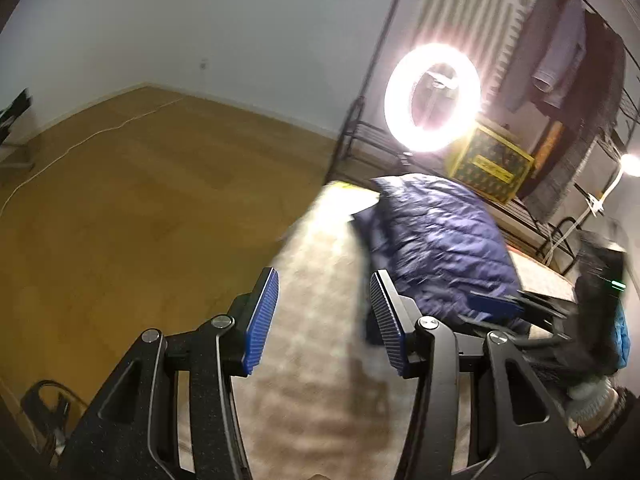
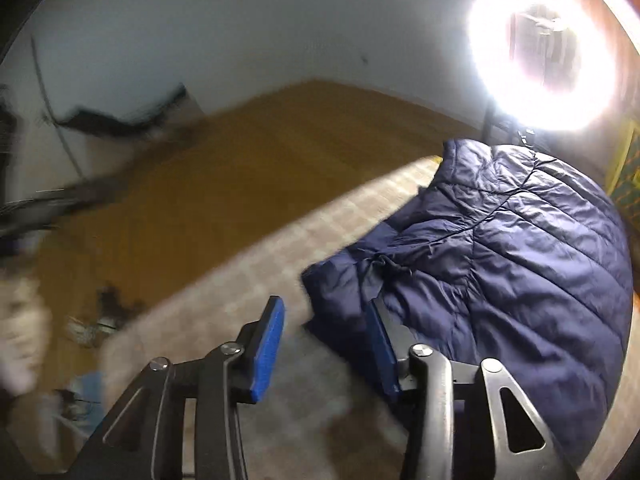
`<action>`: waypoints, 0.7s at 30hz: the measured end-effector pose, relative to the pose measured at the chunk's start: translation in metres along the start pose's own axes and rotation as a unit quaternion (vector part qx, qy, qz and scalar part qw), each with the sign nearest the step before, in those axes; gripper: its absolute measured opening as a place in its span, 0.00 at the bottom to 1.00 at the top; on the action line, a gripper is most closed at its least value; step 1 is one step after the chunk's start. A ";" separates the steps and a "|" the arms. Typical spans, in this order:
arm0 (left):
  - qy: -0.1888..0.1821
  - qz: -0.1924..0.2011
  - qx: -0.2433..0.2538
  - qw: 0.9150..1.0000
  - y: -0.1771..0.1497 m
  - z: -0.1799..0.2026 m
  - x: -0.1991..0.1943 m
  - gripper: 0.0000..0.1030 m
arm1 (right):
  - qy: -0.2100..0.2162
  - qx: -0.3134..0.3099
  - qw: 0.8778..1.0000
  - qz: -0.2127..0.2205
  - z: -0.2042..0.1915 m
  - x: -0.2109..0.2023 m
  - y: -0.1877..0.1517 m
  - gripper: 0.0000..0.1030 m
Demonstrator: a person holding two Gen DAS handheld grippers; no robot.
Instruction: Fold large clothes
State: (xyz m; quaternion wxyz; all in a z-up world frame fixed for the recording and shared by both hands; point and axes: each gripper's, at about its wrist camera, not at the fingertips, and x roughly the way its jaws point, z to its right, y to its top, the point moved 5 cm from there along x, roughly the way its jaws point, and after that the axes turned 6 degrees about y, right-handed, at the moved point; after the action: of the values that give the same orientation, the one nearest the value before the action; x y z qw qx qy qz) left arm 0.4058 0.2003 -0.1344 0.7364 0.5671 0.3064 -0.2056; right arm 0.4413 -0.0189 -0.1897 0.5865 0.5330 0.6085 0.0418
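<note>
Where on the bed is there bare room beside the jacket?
The bare checked bed cover runs from the navy jacket to the floor-side edge, under both open grippers. The rack side beyond the jacket is crowded.

Jacket (image 2: 500, 264) lies on the cloth-covered table (image 2: 248, 264), floor (image 1: 140, 200) beyond the table's left edge, ring light (image 1: 432, 100) behind the jacket, box (image 1: 492, 168) on a rack (image 1: 532, 220) right of the light, clothes (image 1: 560, 64) hanging above.

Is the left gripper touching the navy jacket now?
Cannot tell. In the left wrist view, the left gripper is open, but one finger overlaps the blurred navy jacket.
</note>
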 end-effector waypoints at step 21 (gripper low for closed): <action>0.002 -0.143 0.106 0.984 -0.061 0.107 0.179 0.54 | -0.097 0.062 0.993 -0.041 0.150 -0.016 -0.069 0.40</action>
State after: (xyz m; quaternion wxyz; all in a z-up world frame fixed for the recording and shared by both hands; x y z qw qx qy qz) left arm 0.5198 0.0892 -0.2826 0.6346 0.5928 0.3624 -0.3385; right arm 0.5098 -0.1456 -0.2722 0.6096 0.5442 0.5719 -0.0721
